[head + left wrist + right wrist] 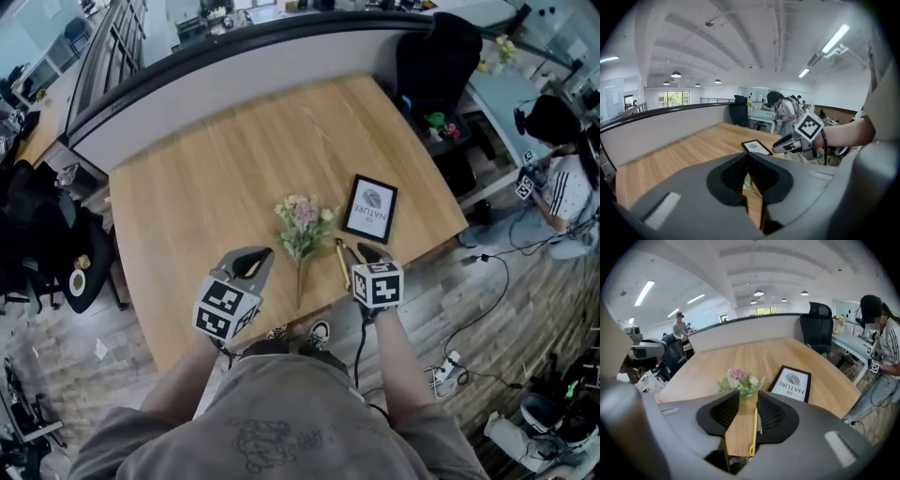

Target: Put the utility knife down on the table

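A grey T-shirt [281,422] on the person's chest fills the bottom of the head view. Both forearms reach out from it over the near edge of the light wooden bench [216,169]. A bunch of pink and white flowers with green stems [302,225] lies close to that edge. The left tongs [258,255] hover just left of the flowers. The slim yellow utility knife [342,264] lies flat on the bench just right of the flower stems and roughly parallel to them. The right tongs [367,251] hover just beyond it. A black-framed white print [370,208] lies right of the flowers, a little farther out.

In the left gripper view the left tongs [749,157] are clenched, their ribbed pads meeting at the tips with nothing pinched. A sliver of the flowers shows through the gap below. Beyond them the framed print and the right tongs [777,148] stand over the bench.

In the right gripper view the right tongs [748,397] are released, with bare wood showing between the pads. The knife [753,437] lies on the bench close along the right-hand pad. The flowers [739,380] sit just past the tips, with the print [790,384] to their right.
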